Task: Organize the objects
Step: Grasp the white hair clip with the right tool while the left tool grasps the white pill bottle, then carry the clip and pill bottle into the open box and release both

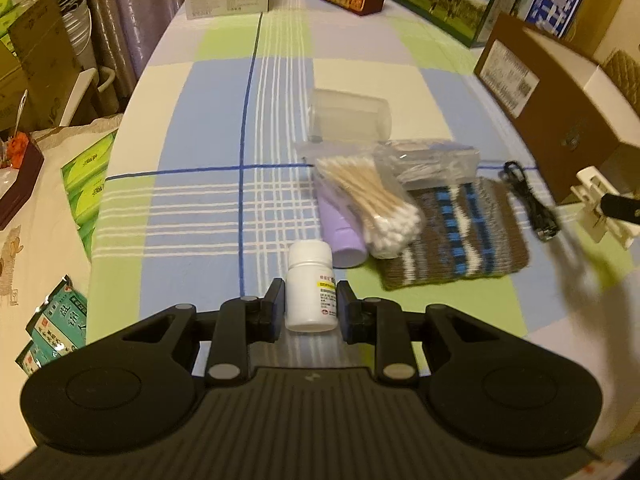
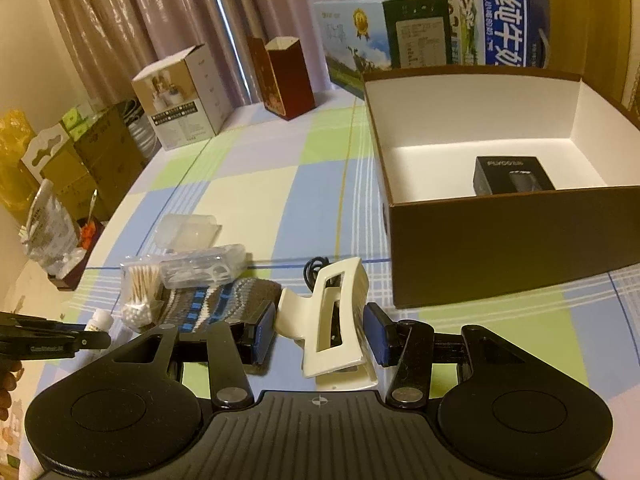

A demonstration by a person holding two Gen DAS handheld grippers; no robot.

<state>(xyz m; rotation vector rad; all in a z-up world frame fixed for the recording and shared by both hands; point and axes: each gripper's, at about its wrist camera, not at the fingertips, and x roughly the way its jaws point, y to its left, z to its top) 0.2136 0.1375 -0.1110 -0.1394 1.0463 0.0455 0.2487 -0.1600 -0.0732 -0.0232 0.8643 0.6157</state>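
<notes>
Gripping pill bottle (image 1: 311,285) in my left tongs (image 1: 310,307) | right tongs (image 2: 320,332) clamped on hair clip (image 2: 334,320) | box (image 2: 500,232) nearby on surface (image 1: 208,160)

A lived-in home room is showing here, not a lab or shop; a checked tablecloth (image 1: 208,92) in blue, green and cream is covering the table; pleated curtains (image 2: 132,20) are hanging behind it; milk cartons (image 2: 500,28) and a printed product box (image 2: 184,100) are standing along the far edge; stacked cardboard boxes (image 2: 96,156) and green tissue packs (image 1: 86,184) are crowding the side.
</notes>
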